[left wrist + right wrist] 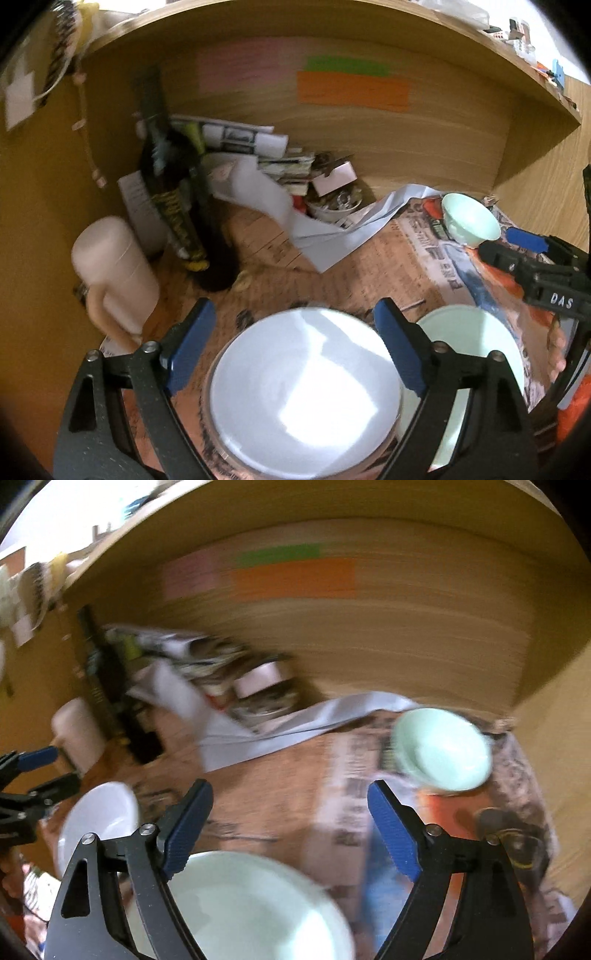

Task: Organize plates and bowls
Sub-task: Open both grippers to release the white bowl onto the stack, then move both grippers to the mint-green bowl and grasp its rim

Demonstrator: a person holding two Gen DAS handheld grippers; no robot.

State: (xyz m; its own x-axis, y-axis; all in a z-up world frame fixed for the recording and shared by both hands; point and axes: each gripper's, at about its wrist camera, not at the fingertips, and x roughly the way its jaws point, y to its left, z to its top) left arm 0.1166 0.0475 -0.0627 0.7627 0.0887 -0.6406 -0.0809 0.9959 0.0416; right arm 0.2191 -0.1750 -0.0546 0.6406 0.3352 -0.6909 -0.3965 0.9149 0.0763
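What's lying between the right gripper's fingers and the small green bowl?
Only newspaper covering the table, seen in the right wrist view, between the open right gripper and the small green bowl.

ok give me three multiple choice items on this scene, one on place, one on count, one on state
1. Where does the small mint-green ceramic bowl sit?
A. far right, on the newspaper
B. inside the round white plate
C. on the upper shelf

2. How many mint-green dishes show in the right wrist view?
A. one
B. two
C. four

3. How do the left tongs stand?
A. shut on the white plate
B. shut on nothing
C. open, above the round white plate

Answers:
1 A: the bowl rests on the printed newspaper near the right wall.
2 B: the small bowl and the large mint-green plate are the only ones.
3 C: the blue pads are wide apart, holding nothing; the right tongs are open too.
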